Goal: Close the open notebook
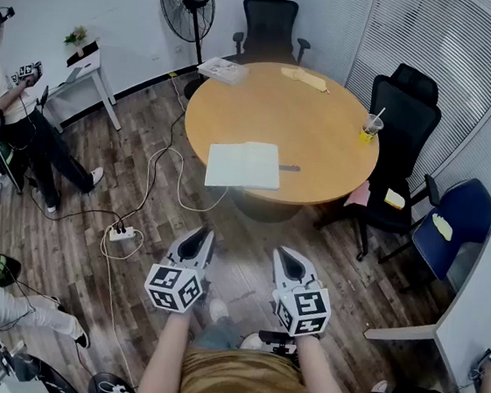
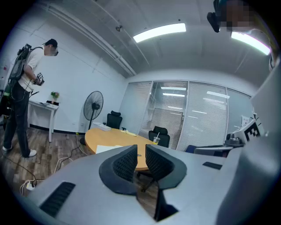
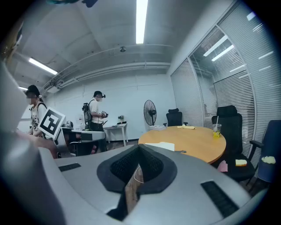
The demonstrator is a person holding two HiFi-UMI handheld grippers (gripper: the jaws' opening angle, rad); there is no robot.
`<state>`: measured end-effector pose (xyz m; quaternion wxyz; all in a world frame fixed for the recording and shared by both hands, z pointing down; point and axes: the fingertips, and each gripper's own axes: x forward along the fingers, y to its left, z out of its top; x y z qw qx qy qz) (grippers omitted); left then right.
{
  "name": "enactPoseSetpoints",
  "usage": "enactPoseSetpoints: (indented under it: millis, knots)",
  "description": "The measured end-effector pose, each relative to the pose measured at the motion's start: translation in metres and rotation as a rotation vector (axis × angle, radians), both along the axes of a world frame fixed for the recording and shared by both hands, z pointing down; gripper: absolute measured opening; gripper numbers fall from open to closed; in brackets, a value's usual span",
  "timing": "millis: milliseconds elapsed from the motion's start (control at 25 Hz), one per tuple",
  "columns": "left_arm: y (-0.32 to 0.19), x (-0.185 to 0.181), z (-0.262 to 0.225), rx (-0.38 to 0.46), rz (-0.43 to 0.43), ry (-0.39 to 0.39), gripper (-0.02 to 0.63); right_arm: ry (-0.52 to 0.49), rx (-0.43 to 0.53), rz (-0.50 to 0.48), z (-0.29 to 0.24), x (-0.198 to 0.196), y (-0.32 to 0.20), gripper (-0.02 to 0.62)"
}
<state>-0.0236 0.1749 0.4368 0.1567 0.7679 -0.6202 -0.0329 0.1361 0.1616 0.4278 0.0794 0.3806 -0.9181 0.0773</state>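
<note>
An open notebook (image 1: pixel 245 165) lies with its white pages up at the near edge of the round wooden table (image 1: pixel 324 121). It also shows small in the left gripper view, notebook (image 2: pixel 109 148), and in the right gripper view, notebook (image 3: pixel 161 145). Both grippers hang over the floor short of the table, pointing at it. My left gripper (image 1: pixel 199 234) (image 2: pixel 141 151) has a narrow gap between its jaws with nothing in it. My right gripper (image 1: pixel 287 256) (image 3: pixel 139 149) has its jaw tips together and is empty.
A dark pen (image 1: pixel 289 167) lies right of the notebook. A drink cup (image 1: pixel 371 126) stands at the table's right edge. Office chairs (image 1: pixel 404 121) and a blue chair (image 1: pixel 454 224) ring the table. A power strip (image 1: pixel 121 233) with cables lies on the floor at left, near a person (image 1: pixel 8 111).
</note>
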Motion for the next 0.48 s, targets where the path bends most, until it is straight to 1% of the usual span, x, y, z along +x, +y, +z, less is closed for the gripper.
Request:
enactPoseSetpoints:
  millis: [200,480]
  knots:
    - [0.0026,-0.0019,0.0023,-0.008,-0.006,0.019,0.077,0.002,0.006,-0.008,-0.0016,-0.001,0.0037,0.011]
    - [0.0043,-0.0009,0.0,-0.006,-0.008,0.017,0.076,0.006,0.014,-0.014,-0.0042,-0.0026,0.0067,0.011]
